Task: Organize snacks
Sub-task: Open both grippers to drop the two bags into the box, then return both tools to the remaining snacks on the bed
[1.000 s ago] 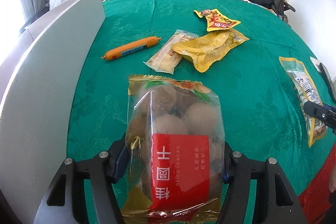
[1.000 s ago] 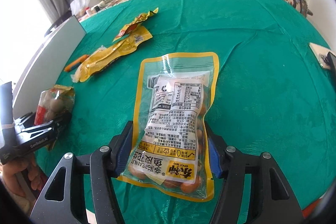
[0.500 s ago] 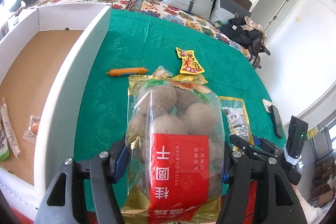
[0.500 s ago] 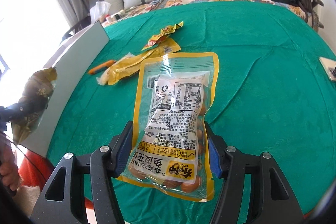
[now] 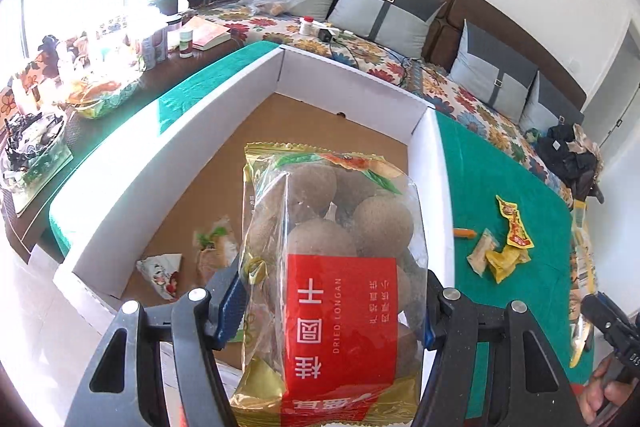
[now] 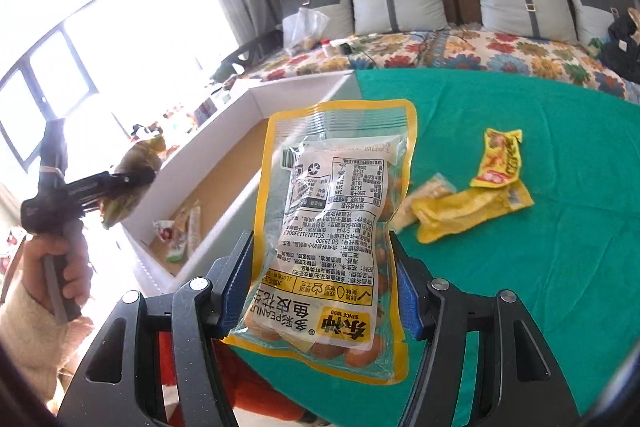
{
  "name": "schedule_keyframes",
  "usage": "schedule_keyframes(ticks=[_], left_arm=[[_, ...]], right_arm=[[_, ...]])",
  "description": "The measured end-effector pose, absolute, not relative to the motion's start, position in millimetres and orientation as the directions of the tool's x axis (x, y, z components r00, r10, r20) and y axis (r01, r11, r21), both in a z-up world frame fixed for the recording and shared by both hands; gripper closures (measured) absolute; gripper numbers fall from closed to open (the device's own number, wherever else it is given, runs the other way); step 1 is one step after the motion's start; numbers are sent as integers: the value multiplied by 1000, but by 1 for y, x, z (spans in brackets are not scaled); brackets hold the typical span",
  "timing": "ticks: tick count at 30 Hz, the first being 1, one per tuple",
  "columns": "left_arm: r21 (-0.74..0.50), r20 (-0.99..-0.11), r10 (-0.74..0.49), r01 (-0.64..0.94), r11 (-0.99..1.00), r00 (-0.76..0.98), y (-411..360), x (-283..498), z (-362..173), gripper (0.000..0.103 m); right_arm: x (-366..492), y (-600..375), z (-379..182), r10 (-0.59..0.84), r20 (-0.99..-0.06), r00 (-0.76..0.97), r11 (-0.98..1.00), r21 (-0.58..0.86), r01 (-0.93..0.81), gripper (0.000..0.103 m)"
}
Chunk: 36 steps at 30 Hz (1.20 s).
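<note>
Two tools are each pinching a snack bag. Left tool [image 5: 328, 311] has its blue pads pressed against both sides of the dried longan bag [image 5: 332, 267], a clear pouch of round brown fruit with a red label, held upright in the air over the near corner of the white cardboard box [image 5: 224, 115]. Inside the box, on its brown floor, lie a small red-and-white packet [image 5: 160, 273] and a green-and-white packet [image 5: 214, 243], both just left of the held bag. Seen from the right wrist view, the left tool [image 6: 132, 179] hangs above the box's near left wall, gripped by the left hand [image 6: 60, 267].

Right tool [image 6: 324, 287] is closed on the lower part of the peanut bag [image 6: 336, 227], a yellow-bordered pouch with its printed back facing the camera, lifted above the green bedspread [image 6: 540, 131] beside the box's right wall. On the bedspread to the right lie a crumpled yellow bag [image 6: 468, 211], a yellow-and-red packet [image 6: 498, 159] touching it, and a pale wrapped snack [image 6: 424, 199] partly under it. In the left wrist view a small orange sausage [image 5: 464, 233] shows just past the box wall.

Compared with a second ago, the longan bag has travelled from above the bedspread to over the open box, and the peanut bag has risen off the bedspread and swung toward the box. Both grips are unchanged.
</note>
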State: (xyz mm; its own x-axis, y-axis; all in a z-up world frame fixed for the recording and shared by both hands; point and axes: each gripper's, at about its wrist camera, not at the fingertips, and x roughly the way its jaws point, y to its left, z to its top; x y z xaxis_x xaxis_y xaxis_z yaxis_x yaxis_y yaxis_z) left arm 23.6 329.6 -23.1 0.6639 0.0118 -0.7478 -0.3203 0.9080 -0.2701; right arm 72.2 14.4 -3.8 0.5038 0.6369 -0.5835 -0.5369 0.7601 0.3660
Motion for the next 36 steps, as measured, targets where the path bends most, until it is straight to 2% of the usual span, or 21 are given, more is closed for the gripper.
schedule_keyframes(ticks=[5,7,8,9,11,14,16,19,24,26,29,32,36], left_arm=[[-190,-790,101,-398,898,604,353,16,-55,37],[-143,-806,153,-439,887,572,358,14,-67,25],[-129,-808,172,-453,882,564,360,12,-71,22],[-122,-806,184,-462,879,563,362,9,-73,20],[-116,-803,196,-470,875,563,365,2,-73,20],[-108,-785,211,-463,880,583,358,-8,-65,18],[-104,-765,211,-441,892,608,344,-12,-57,11],[-140,-733,150,-363,921,663,312,-9,-42,7],[-217,-707,-64,-129,968,705,218,10,-26,5],[-239,-721,-156,-31,971,675,171,23,-32,1],[-283,-788,-286,92,955,545,98,44,-68,1],[-214,-839,-261,151,965,477,42,60,-112,1],[-148,-860,-211,168,975,465,13,87,-144,1]], right_arm=[[78,109,17,713,-577,398,667,383,-639,38],[80,141,10,720,-593,360,647,387,-657,32],[83,155,3,721,-606,336,641,399,-656,30],[86,165,-6,719,-623,310,638,414,-649,24],[92,172,-22,701,-655,281,654,435,-619,23],[90,148,-34,718,-633,289,656,477,-585,23],[87,123,-36,700,-632,331,682,456,-572,23],[83,72,-54,627,-657,418,752,372,-544,23],[87,-31,-121,285,-783,553,923,68,-379,23],[81,-77,-137,194,-790,582,955,16,-297,23],[71,-136,-146,108,-768,632,984,-6,-175,23],[72,-173,-148,73,-782,619,996,21,-92,23],[85,-187,-141,41,-773,633,999,26,-33,23]])
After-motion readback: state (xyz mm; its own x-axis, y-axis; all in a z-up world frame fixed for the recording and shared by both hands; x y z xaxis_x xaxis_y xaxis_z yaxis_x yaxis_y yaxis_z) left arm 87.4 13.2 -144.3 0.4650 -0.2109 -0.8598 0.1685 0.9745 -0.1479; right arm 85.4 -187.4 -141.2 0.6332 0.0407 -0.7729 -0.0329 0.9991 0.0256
